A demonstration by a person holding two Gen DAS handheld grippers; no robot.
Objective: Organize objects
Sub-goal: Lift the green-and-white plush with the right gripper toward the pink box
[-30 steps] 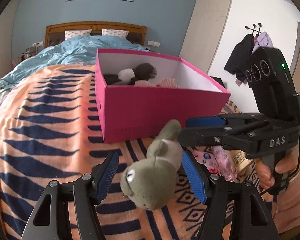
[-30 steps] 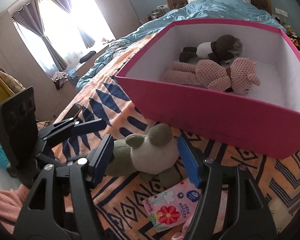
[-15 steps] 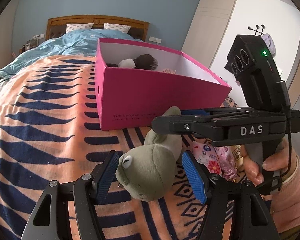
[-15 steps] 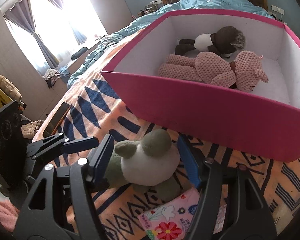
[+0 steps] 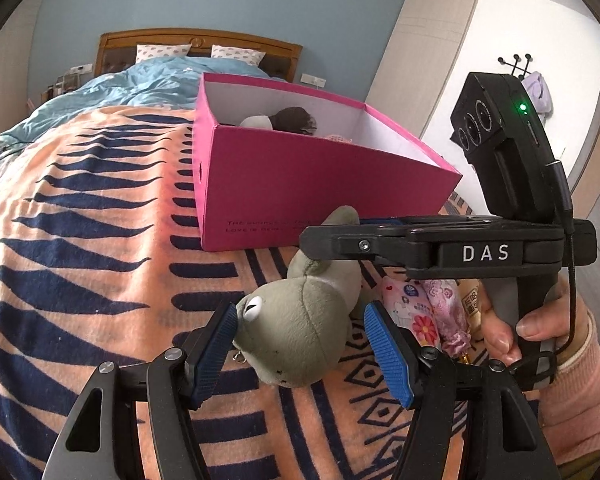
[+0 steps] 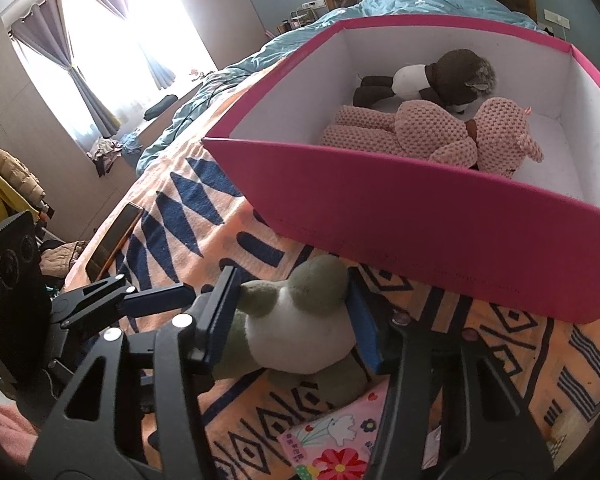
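A green frog plush (image 5: pixel 300 336) lies on the orange and navy blanket in front of a pink box (image 5: pixel 320 184). My left gripper (image 5: pixel 300 320) is open and straddles the frog's head, with a gap at its right pad. From the right, my right gripper (image 6: pixel 292 300) is closing on the frog's white belly (image 6: pixel 300 328), and both blue pads touch it. In the left wrist view the right gripper (image 5: pixel 312 240) reaches across above the frog. The pink box (image 6: pixel 420 216) holds a brown plush (image 6: pixel 440 76) and a pink knitted plush (image 6: pixel 440 136).
A flowered tissue pack (image 6: pixel 332 440) lies just behind the frog, beside a folded pink umbrella (image 5: pixel 444 320). A phone (image 6: pixel 116 236) rests at the blanket's left edge. A hand (image 5: pixel 540 324) grips the right tool's handle. A blue duvet (image 5: pixel 140 84) covers the bed's far end.
The right gripper's jaws have narrowed onto the frog's body. The frog's head has tipped up a little between the left jaws. The left jaws keep the same width.
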